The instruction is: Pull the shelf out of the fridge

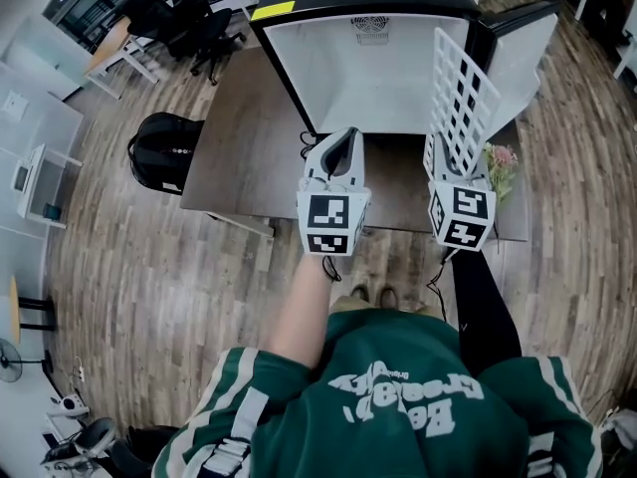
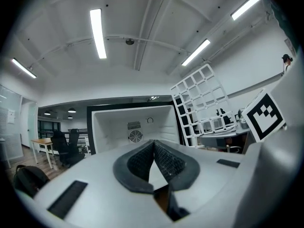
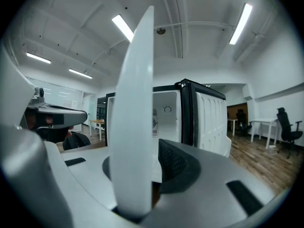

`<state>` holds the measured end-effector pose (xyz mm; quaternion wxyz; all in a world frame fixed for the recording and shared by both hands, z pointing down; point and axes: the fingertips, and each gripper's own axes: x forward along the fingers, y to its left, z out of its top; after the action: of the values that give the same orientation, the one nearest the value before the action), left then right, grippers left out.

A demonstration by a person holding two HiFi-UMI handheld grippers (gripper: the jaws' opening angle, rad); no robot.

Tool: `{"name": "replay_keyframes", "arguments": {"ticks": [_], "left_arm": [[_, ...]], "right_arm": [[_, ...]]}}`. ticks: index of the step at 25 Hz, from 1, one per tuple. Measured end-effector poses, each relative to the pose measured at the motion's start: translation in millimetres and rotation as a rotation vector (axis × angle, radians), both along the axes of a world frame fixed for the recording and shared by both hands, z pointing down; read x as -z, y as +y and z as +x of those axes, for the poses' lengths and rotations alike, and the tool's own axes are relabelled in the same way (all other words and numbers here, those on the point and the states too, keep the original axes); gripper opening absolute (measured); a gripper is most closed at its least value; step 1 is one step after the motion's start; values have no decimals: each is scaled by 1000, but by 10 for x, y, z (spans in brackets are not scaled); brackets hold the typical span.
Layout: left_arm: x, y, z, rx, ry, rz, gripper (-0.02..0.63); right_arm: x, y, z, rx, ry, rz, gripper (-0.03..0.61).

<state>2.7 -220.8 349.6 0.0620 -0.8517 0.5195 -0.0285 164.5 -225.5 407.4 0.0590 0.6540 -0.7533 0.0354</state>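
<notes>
the right gripper (image 1: 441,162) is clamping the white shelf (image 1: 464,83) upright, just outside the open fridge (image 1: 358,78) on the surface (image 1: 234,167), while the left gripper (image 1: 343,145) is hovering closed and empty alongside.

Black backpack (image 1: 164,152) beside the table (image 1: 234,132) (pink flowers (image 1: 501,160) opposite).

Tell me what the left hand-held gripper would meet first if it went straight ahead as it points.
Likely the back wall of the open fridge; nothing shows in between, though depth is hard to judge.
</notes>
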Motion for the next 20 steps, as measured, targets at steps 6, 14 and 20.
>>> {"name": "replay_keyframes", "arguments": {"ticks": [6, 14, 20], "left_arm": [[-41, -19, -6, 12, 4, -13, 17], [-27, 1, 5, 15, 4, -7, 17], [-3, 28, 22, 14, 0, -2, 17]], "right_arm": [[-6, 5, 13, 1, 5, -3, 87], [-3, 2, 19, 4, 39, -3, 87], [56, 19, -28, 21, 30, 2, 87]]}}
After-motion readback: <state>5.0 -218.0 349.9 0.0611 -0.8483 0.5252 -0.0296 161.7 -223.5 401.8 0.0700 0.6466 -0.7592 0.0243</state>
